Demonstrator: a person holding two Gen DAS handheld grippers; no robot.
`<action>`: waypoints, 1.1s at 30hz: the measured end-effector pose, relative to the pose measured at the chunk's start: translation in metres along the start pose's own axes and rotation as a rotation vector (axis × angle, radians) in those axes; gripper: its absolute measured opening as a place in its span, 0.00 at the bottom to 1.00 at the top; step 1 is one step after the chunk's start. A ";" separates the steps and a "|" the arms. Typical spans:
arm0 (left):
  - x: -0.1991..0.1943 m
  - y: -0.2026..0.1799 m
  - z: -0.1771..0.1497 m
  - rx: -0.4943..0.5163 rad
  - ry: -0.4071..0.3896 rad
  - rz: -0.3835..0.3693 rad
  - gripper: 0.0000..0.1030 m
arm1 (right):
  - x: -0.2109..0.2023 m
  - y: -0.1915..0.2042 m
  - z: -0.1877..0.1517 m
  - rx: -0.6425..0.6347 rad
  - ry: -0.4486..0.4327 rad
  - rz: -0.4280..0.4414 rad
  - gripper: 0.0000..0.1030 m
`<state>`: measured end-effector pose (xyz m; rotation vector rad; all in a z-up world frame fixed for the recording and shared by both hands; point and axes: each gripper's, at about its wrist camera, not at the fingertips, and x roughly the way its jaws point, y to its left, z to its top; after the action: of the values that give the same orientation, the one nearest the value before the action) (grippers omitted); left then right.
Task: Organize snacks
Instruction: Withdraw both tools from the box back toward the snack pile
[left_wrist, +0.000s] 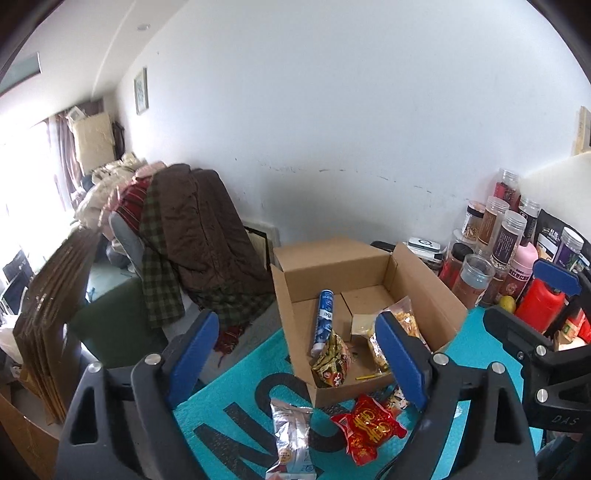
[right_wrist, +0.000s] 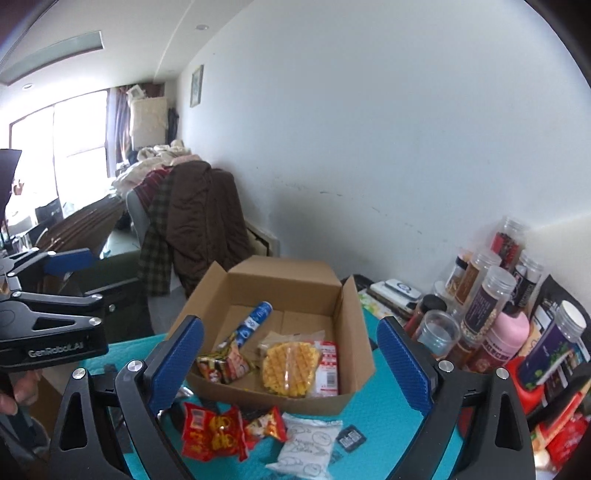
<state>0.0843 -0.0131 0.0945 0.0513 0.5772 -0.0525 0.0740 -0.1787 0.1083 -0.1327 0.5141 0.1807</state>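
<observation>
Lying in the cardboard box (right_wrist: 295, 397), blue tube (right_wrist: 255, 321) points diagonally toward its back wall.

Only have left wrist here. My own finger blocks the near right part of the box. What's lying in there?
Observer: A round yellow waffle pack lies flat in the cardboard box, beside a red-and-white pack.
Operator: Is the right hand-held gripper holding anything? I only see its edge.
Observer: No. The right hand-held gripper has its jaws wide open with nothing between the pads.
Operator: Anything on the mat in front of the box that I'm missing?
Observer: A small black packet lies on the teal mat, just right of a white pack.
</observation>
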 end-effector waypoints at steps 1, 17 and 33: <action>-0.005 -0.001 -0.002 0.006 -0.002 -0.004 0.85 | -0.004 0.001 -0.002 0.001 -0.005 -0.002 0.95; -0.063 -0.003 -0.036 0.026 -0.069 -0.106 0.85 | -0.057 0.004 -0.042 0.055 -0.022 0.009 0.96; -0.073 0.000 -0.089 -0.003 0.042 -0.161 0.85 | -0.060 0.015 -0.092 0.132 0.067 0.037 0.96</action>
<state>-0.0249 -0.0052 0.0601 0.0031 0.6226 -0.2078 -0.0244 -0.1880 0.0579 -0.0003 0.5941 0.1779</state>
